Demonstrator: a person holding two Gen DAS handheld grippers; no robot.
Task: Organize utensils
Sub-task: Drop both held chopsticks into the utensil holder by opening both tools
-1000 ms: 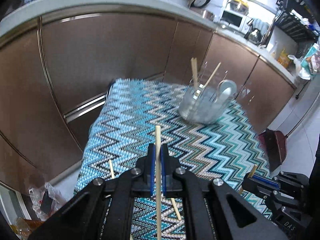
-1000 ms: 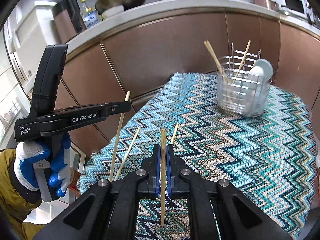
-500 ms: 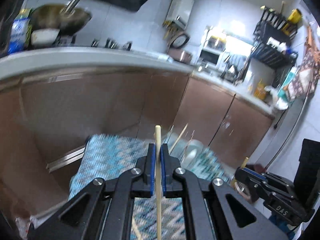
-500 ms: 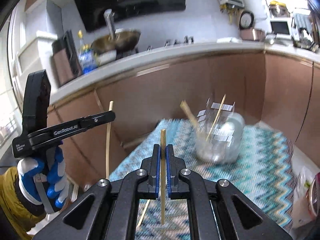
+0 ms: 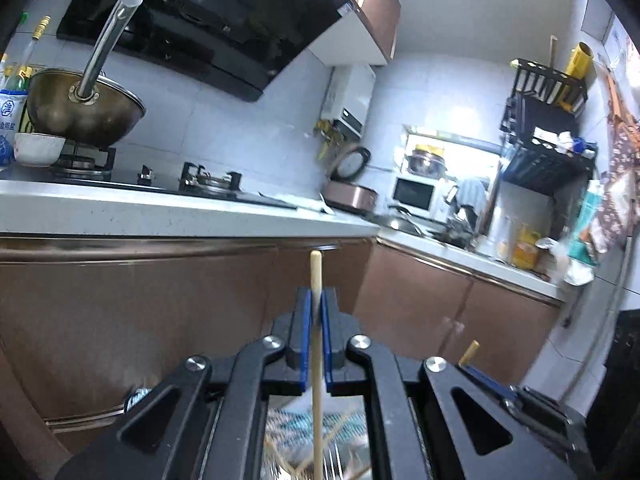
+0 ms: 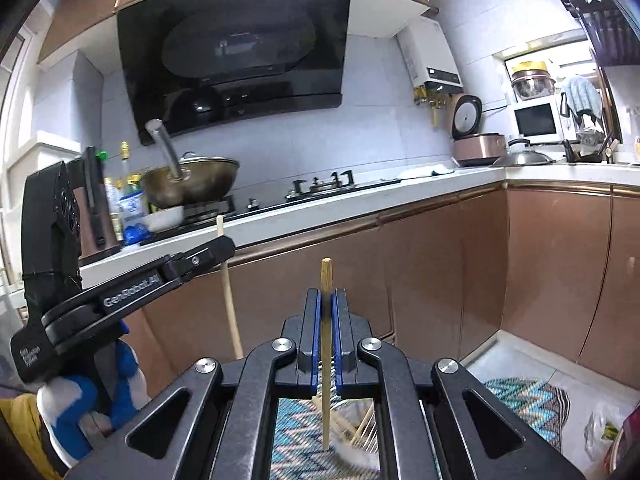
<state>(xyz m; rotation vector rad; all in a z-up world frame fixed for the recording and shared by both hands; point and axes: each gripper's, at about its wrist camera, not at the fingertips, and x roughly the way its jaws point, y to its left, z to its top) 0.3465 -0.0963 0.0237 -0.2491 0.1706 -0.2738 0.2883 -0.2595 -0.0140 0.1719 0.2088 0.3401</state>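
My left gripper is shut on a wooden chopstick that stands upright between its blue pads. Below it, through the gripper frame, the wire utensil basket with several chopsticks shows, blurred. My right gripper is shut on a second wooden chopstick, also upright, its lower end over the basket. In the right wrist view the left gripper shows at the left with its chopstick, held by a blue-gloved hand. The right gripper's chopstick tip shows at lower right of the left wrist view.
A zigzag-patterned cloth covers the table below. Brown cabinets and a white counter with a wok, hob and rice cooker stand ahead. A plastic bag lies at lower right.
Both grippers have risen and tilted up with their chopsticks still held. The basket and cloth have dropped to the bottom of both views; the counter and hood now fill them.
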